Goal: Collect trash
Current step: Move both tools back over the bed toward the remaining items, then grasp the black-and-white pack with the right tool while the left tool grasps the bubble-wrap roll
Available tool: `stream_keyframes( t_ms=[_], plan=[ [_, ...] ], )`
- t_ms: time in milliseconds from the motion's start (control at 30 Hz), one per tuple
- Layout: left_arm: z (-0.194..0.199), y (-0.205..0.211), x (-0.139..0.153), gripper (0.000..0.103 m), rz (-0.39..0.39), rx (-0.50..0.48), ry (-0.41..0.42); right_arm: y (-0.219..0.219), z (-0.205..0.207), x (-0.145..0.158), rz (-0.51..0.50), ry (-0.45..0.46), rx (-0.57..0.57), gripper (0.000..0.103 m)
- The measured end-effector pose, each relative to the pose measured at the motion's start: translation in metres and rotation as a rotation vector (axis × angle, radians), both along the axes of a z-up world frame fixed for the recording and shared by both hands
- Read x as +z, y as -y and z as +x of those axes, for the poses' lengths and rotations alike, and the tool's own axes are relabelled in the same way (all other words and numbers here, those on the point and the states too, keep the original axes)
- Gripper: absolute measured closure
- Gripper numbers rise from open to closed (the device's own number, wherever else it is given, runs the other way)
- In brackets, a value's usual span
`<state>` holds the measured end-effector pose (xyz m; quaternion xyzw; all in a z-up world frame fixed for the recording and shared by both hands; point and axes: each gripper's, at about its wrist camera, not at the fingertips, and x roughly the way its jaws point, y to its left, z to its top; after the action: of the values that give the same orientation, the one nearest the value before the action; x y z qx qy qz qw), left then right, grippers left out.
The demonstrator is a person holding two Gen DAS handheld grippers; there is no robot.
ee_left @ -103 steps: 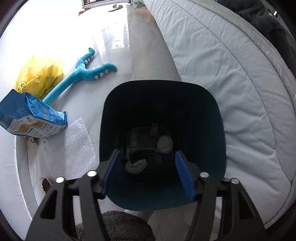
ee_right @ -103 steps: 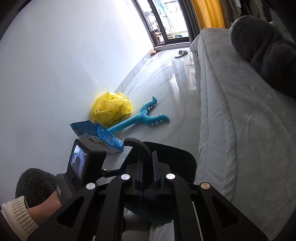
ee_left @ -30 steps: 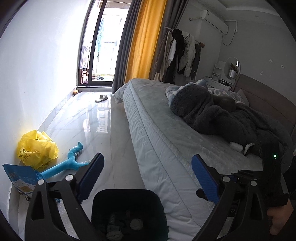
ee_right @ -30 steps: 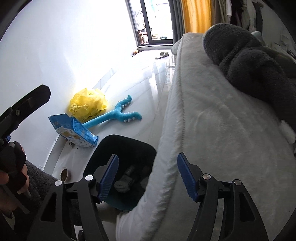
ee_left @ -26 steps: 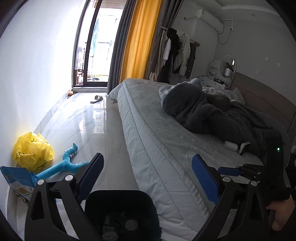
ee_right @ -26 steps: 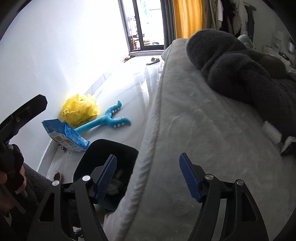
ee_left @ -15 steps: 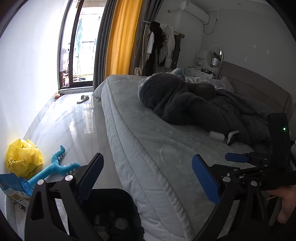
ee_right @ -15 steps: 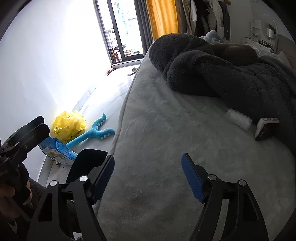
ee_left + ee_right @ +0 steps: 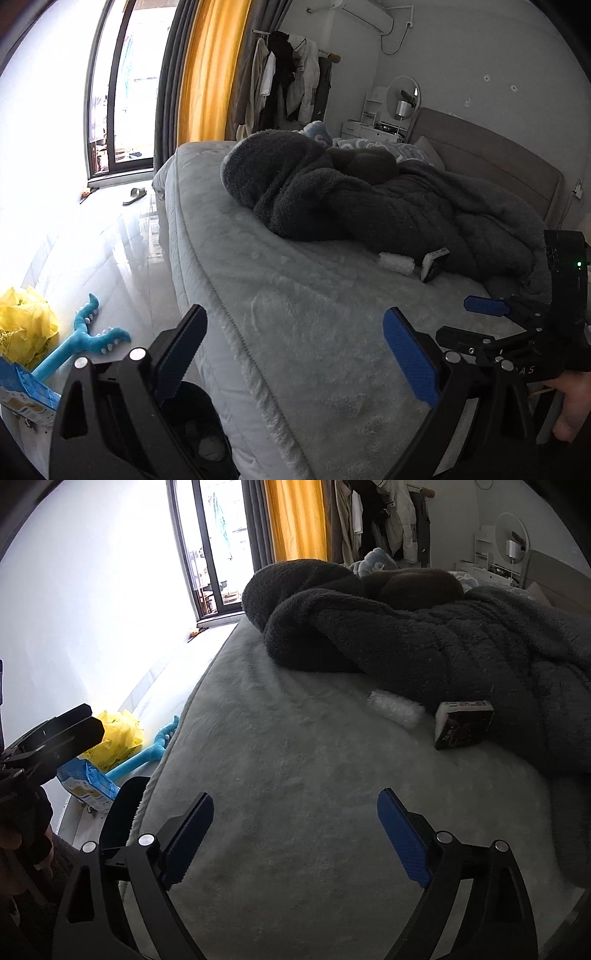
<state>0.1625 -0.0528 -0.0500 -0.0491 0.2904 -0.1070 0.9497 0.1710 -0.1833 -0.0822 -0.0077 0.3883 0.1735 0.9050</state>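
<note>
Right gripper [image 9: 295,830] and left gripper [image 9: 291,350]: both jaws spread, empty. White crumpled bubble-wrap roll [image 9: 397,709] lies on the grey bed [image 9: 295,775] at one o'clock, long axis slanting left-to-right; right gripper judged nearer.

Dark fleece blanket [image 9: 424,638] heaped on grey bed [image 9: 295,775] at 1 o'clock. Yellow curtain [image 9: 207,70] at 11, coats on rack [image 9: 291,85] (12 o'clock). Turquoise plush toy [image 9: 85,341] on floor [image 9: 92,251] at 8.
</note>
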Motion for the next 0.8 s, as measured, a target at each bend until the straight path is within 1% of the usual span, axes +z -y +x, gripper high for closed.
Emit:
stream_keyframes(
  t_ms=[133, 233, 433, 600, 667, 800],
  plan=[
    [0.008, 0.021, -0.002, 0.005, 0.037, -0.041, 0.003, 0.024, 0.008, 0.003, -0.009, 0.021, -0.031, 0.008],
    [0.013, 0.035, -0.005, 0.005, 0.067, -0.072, 0.009, 0.041, 0.015, 0.003, 0.004, 0.022, -0.048, 0.007],
    [0.026, 0.051, -0.010, 0.006, 0.071, -0.097, -0.001, 0.073, 0.027, 0.003, 0.057, 0.022, -0.089, 0.004],
    [0.039, 0.067, -0.015, 0.005, 0.104, -0.136, 0.003, 0.085, 0.039, 0.005, 0.042, 0.042, -0.088, 0.003],
    [0.047, 0.070, -0.017, 0.005, 0.096, -0.144, -0.002, 0.090, 0.046, 0.004, 0.030, 0.044, -0.090, 0.003],
    [0.062, 0.075, -0.020, 0.006, 0.057, -0.148, -0.014, 0.099, 0.060, 0.005, 0.046, 0.029, -0.089, 0.003]
  ],
)
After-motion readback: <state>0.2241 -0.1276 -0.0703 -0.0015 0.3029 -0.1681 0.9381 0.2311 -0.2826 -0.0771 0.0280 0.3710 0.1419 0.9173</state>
